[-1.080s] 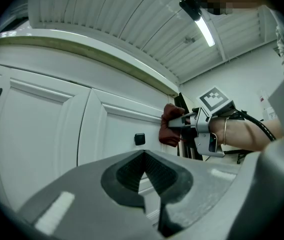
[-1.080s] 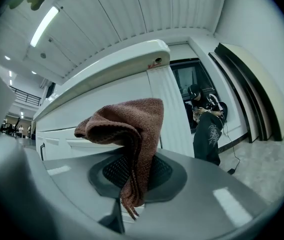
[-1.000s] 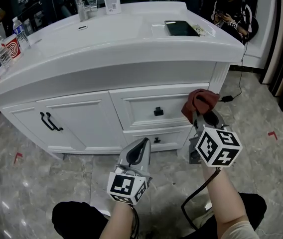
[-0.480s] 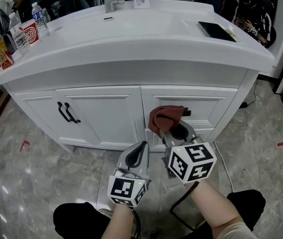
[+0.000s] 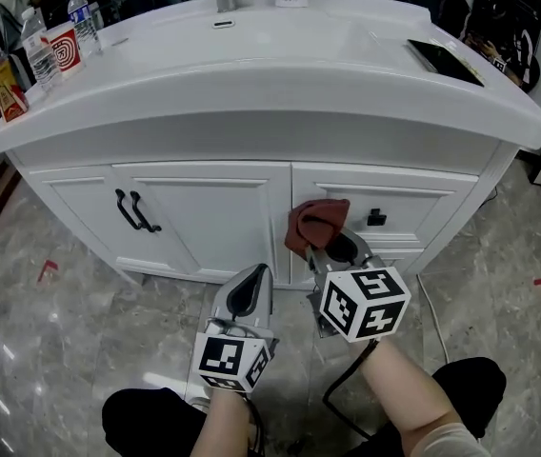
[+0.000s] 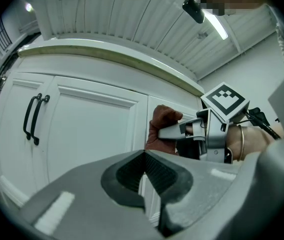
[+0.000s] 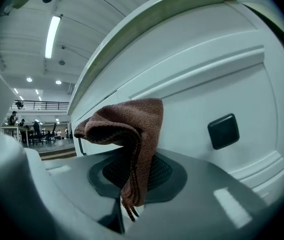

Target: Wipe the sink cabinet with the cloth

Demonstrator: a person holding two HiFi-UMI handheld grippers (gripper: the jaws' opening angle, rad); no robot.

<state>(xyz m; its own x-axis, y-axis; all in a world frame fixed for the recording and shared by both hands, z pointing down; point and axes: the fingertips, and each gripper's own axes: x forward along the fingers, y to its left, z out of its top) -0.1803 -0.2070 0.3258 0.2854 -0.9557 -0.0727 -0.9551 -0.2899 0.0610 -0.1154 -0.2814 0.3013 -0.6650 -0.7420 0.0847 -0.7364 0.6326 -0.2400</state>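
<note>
Showing right gripper (image 5: 332, 248) clamped on cloth (image 5: 316, 223), wad carried ahead of jaws, pressed to or just off sink cabinet (image 5: 204, 219) front, at stile betw. door and top drawer; loose end hanging down thru jaws. Drawer knob (image 5: 376, 218) just right of cloth, door handles (image 5: 132, 210) well left. Left gripper (image 5: 256, 276) closed on nothing, lower, nearer the body. Next stroke prob. sideways along panel, right gripper leading. Gloss white front; bottles (image 5: 61, 31) on bench top (image 5: 280, 74); marble floor (image 5: 32, 350).
</note>
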